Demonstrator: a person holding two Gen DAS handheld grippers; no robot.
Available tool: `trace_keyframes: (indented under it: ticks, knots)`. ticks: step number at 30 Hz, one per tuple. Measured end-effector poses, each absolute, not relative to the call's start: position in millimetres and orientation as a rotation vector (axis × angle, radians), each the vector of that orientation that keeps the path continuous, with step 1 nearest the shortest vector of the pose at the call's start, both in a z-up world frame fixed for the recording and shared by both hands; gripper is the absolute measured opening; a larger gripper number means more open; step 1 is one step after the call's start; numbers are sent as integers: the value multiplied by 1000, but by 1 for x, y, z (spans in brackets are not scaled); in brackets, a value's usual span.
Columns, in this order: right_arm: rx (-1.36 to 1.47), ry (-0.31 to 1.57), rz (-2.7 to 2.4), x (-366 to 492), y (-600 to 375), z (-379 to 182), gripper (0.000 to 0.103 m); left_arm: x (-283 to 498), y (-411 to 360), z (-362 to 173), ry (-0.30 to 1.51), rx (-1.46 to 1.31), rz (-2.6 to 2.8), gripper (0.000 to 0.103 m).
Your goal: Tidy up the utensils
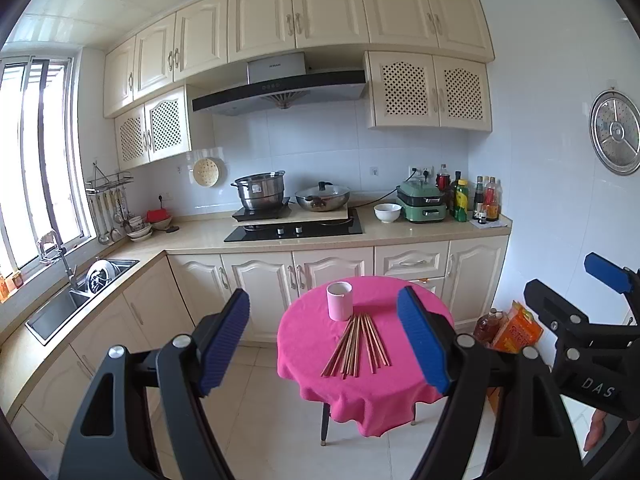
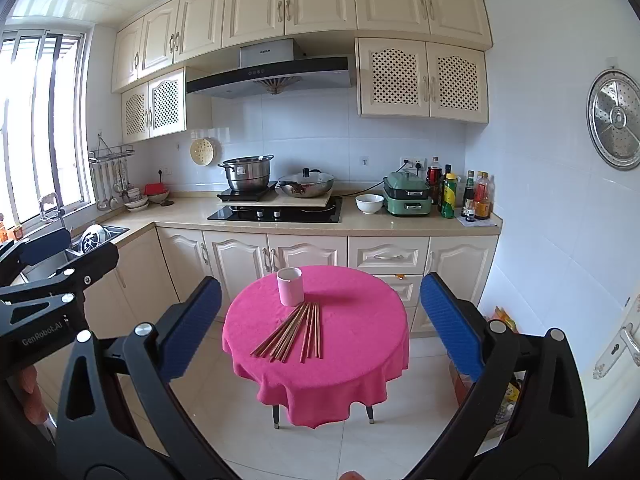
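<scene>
Several wooden chopsticks [image 1: 357,343] [image 2: 291,334] lie fanned out on a small round table with a pink cloth [image 1: 394,396] [image 2: 360,344]. A pink cup [image 1: 339,301] [image 2: 289,286] stands upright just behind them. My left gripper [image 1: 326,340] is open and empty, held well short of the table. My right gripper [image 2: 320,326] is also open and empty, at a similar distance. Each gripper shows at the edge of the other's view: the right gripper [image 1: 576,280] and the left gripper [image 2: 56,248].
Kitchen counters [image 1: 280,242] run behind and to the left, with a sink [image 1: 64,308], hob, pots and bottles [image 1: 476,200]. An oil bottle and an orange bag [image 1: 516,328] stand on the floor right of the table. Tiled floor [image 2: 360,440] lies between me and the table.
</scene>
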State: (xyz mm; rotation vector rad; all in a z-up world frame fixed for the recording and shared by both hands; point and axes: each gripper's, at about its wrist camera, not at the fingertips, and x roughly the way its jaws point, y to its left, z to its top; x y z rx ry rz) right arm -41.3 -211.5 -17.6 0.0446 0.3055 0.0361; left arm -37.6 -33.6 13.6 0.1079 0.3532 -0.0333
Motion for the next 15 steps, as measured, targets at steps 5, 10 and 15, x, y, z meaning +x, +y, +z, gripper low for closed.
trace_keyframes:
  ticks: [5, 10, 15]
  knots:
    - [51, 315, 38, -38, -212, -17, 97, -33, -34, 11, 361, 109, -28, 75]
    - [53, 324, 41, -33, -212, -16, 97, -30, -33, 7, 364, 108, -23, 75]
    - [54, 332, 47, -25, -211, -16, 97, -24, -28, 7, 370, 106, -20, 75]
